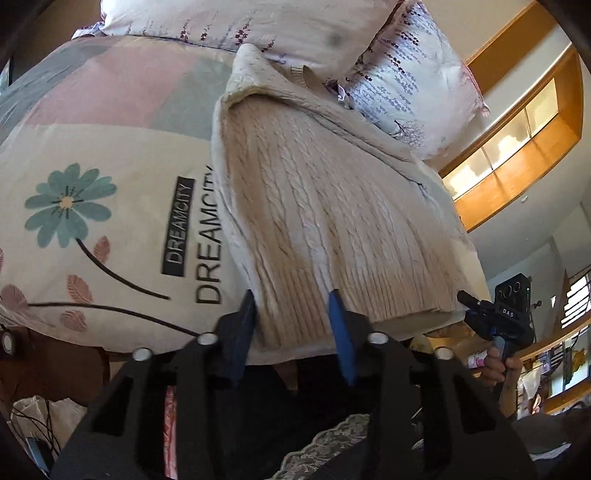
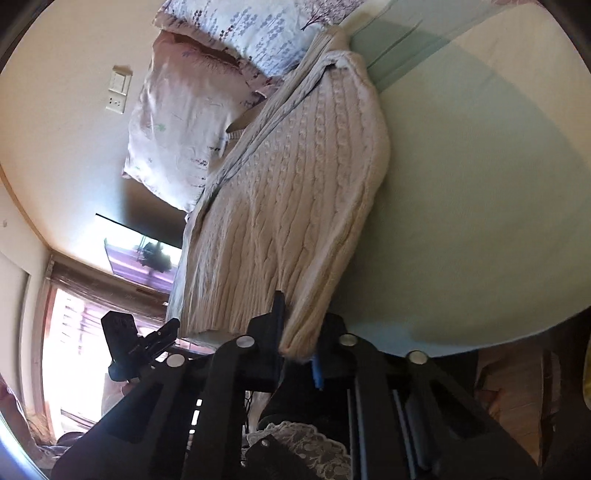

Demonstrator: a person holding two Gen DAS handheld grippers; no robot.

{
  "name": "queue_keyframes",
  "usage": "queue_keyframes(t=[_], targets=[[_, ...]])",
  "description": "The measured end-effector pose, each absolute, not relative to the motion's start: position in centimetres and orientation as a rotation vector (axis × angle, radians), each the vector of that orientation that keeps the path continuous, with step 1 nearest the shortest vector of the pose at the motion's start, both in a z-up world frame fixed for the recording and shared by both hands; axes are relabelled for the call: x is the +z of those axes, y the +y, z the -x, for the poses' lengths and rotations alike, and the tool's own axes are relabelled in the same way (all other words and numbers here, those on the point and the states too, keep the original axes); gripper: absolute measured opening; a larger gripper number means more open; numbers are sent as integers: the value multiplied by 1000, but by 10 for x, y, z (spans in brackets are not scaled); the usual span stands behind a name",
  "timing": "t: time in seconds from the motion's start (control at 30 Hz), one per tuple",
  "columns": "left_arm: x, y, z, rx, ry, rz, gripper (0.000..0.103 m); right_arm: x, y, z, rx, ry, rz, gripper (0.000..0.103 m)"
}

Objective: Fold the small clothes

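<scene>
Sweater [image 1: 332,221] hem sits pinched in left gripper [image 1: 295,314] and, seemingly, right gripper [image 2: 297,339]; uneven lifting could skew the fold

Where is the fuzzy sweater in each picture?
Left wrist view: the sweater fills the middle, running from the top down to the left gripper, whose fingers are around its ribbed hem.
Right wrist view: the sweater lies in the middle, slanting down to the right gripper, which pinches a sleeve cuff.
Shared landmark: the flowered pillow just beyond the sweater's far end.
</scene>
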State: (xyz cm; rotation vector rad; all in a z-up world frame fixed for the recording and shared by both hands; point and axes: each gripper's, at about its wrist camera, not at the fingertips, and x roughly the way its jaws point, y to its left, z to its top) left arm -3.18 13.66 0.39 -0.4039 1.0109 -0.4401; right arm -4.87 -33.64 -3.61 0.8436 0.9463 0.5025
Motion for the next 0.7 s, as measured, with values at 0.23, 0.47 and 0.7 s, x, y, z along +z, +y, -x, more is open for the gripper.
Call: queue_keyframes(t=[0.23,0.47,0.7], targets=[[33,133,-16,-556,939,430,7,39,-341,-12,593,698,-824,7],[108,141,-190,-389,688,384,7,92,-341,-170,478,512,-789,7],[66,156,-278,-249,829,490,65,35,-340,-257,236,707,-740,71]])
